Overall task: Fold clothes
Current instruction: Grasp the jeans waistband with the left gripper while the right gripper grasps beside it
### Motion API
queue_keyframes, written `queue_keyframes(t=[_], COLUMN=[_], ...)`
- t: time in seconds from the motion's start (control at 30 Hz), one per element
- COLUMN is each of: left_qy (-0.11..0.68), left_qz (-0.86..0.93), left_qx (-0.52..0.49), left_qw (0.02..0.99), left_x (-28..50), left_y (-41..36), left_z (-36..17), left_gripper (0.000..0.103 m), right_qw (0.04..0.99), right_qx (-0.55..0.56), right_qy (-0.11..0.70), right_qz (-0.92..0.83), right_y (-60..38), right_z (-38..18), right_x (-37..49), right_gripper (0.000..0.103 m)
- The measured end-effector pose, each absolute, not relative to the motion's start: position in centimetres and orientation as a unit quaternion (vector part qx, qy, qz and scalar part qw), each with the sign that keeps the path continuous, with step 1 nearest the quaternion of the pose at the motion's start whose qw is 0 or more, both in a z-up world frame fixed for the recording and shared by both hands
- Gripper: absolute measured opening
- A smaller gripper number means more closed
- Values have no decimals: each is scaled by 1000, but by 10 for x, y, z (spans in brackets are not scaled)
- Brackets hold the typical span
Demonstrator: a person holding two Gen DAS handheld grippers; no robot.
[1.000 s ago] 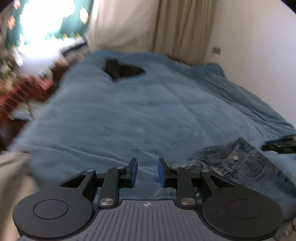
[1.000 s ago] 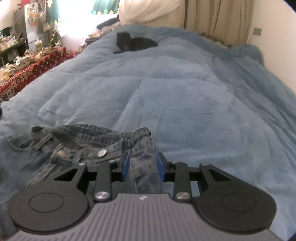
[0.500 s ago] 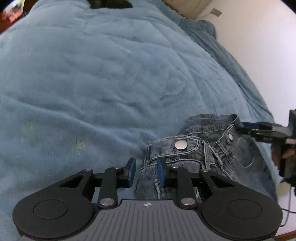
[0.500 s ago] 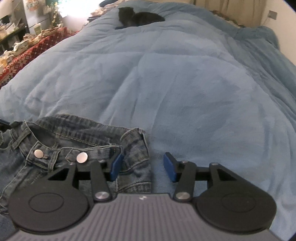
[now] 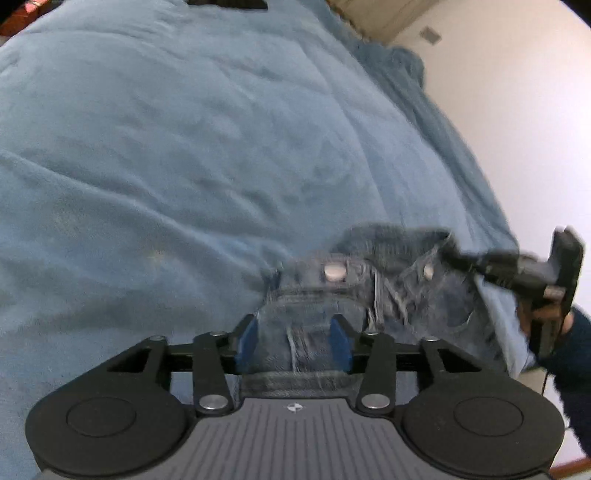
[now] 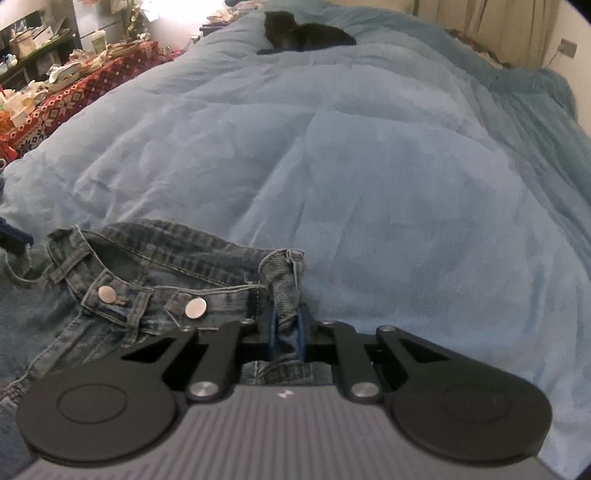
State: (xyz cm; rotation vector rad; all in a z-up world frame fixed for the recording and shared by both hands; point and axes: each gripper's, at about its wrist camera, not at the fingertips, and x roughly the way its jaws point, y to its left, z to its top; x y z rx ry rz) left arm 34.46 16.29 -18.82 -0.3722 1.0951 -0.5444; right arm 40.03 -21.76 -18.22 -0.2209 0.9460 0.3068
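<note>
So it's a bedroom, with a big bed (image 6: 369, 166) under a fluffy light-blue blanket (image 5: 184, 147) that runs up to a white wall and some beige curtains. Off on the left side there's a cluttered spot with a red patterned cloth (image 6: 74, 96), and something small and black (image 6: 303, 33) is lying way up at the far end of the bed, can't tell what it is.

The jeans (image 6: 147, 280) are at the near edge of the bed, waistband end facing up the bed, two metal buttons showing.

The right gripper (image 6: 286, 332) has its jaws just closed down narrow and they're pinching a bunched-up bit of the waistband at the right corner. The left gripper (image 5: 293, 339) is over the other side of the waistband: its jaws have just been opening, sitting about halfway, with denim lying between the blue pads (image 5: 246, 341) but not squeezed as far as I can see.
</note>
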Motion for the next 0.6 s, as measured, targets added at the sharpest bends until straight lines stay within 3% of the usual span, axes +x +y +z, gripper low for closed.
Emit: queue_keyframes(t=[0.27, 0.6], left_qy=[503, 475], left_qz=[-254, -280], left_qx=[-147, -168], left_qw=[813, 817], left_x=[344, 346], left_y=[137, 123], left_z=[-185, -162], left_gripper=[48, 51], right_qw=[898, 915], right_qx=[-122, -104], right_qy=[405, 388], right_qz=[119, 28], right_y=[-223, -303], right_z=[-147, -107], right_x=[395, 393], right_gripper=[9, 8])
